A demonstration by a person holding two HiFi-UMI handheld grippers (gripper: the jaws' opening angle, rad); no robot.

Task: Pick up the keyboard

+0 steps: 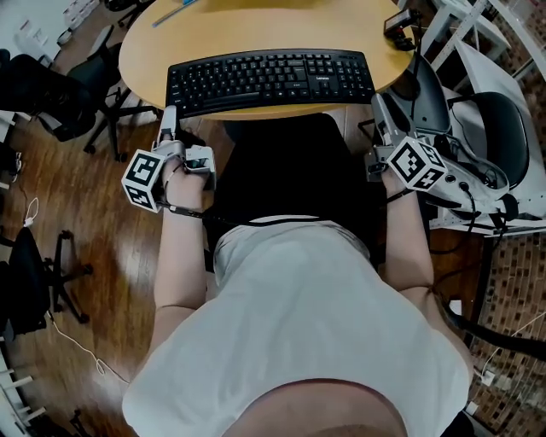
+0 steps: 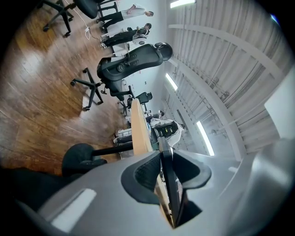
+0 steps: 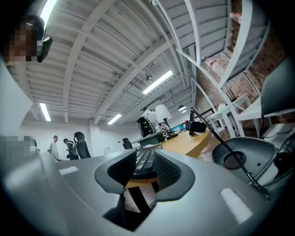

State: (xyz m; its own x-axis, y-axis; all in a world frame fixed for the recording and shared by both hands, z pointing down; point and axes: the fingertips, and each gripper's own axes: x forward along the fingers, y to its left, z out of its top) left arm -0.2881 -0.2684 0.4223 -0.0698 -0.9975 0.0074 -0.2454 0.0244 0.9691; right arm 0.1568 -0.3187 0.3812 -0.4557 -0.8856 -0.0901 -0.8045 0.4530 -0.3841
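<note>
A black keyboard [image 1: 269, 78] lies along the near edge of the round wooden table [image 1: 256, 26]. My left gripper [image 1: 169, 121] is at its left end, pointing level. In the left gripper view the thin dark keyboard [image 2: 171, 189] stands on edge between the pads, and the left gripper [image 2: 169, 166] is shut on it, with the table [image 2: 139, 129] running ahead. My right gripper [image 1: 381, 107] is at the keyboard's right end. In the right gripper view the right gripper [image 3: 146, 172] is open, and the keyboard's keys [image 3: 144, 159] show in the gap, not pressed.
Black office chairs [image 1: 51, 94] stand on the wooden floor at the left. A grey chair [image 1: 426, 94] and white shelving [image 1: 478, 34] crowd the right gripper. A black device [image 1: 401, 26] sits on the table's far right. People [image 3: 69, 146] stand far off.
</note>
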